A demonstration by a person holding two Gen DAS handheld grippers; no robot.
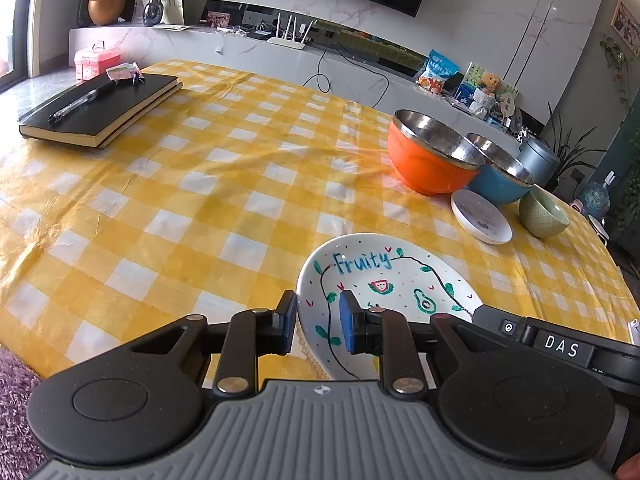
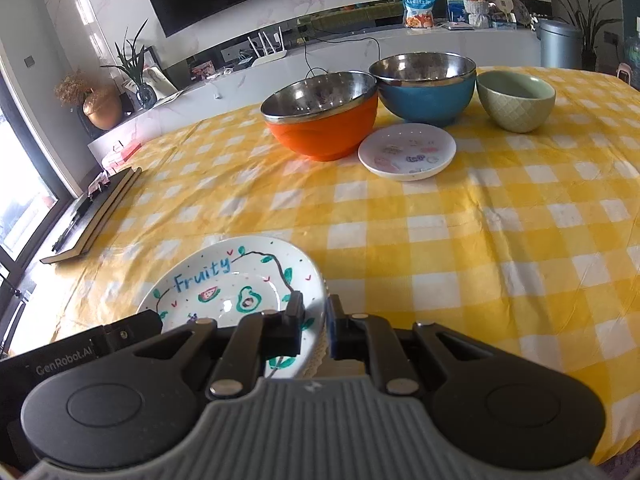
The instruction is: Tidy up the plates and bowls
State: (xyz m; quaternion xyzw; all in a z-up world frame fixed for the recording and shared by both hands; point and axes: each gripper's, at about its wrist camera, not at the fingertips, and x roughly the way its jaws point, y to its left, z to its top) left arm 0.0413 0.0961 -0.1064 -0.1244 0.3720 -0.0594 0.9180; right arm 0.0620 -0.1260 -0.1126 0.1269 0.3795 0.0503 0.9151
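Observation:
A white plate (image 1: 384, 276) (image 2: 224, 280) painted with "Fruity", a watermelon and an avocado lies at the near edge of the yellow checked table (image 1: 200, 200), its near part over the fringe. My left gripper (image 1: 316, 322) is shut on its left rim, one pad outside and one on the inner face. My right gripper (image 2: 314, 322) is shut on the opposite rim. At the far right stand an orange steel bowl (image 1: 430, 156) (image 2: 324, 120), a blue steel bowl (image 1: 500, 176) (image 2: 426, 88), a green ceramic bowl (image 1: 544, 210) (image 2: 516, 100) and a small white plate (image 1: 480, 216) (image 2: 406, 152).
A black notebook (image 1: 100, 108) (image 2: 92, 216) with a pen (image 1: 80, 100) on it lies at the table's far left. A purple rug (image 1: 16, 392) shows below the near left edge. Behind the table runs a low white TV cabinet (image 1: 240, 44) with a router and vases.

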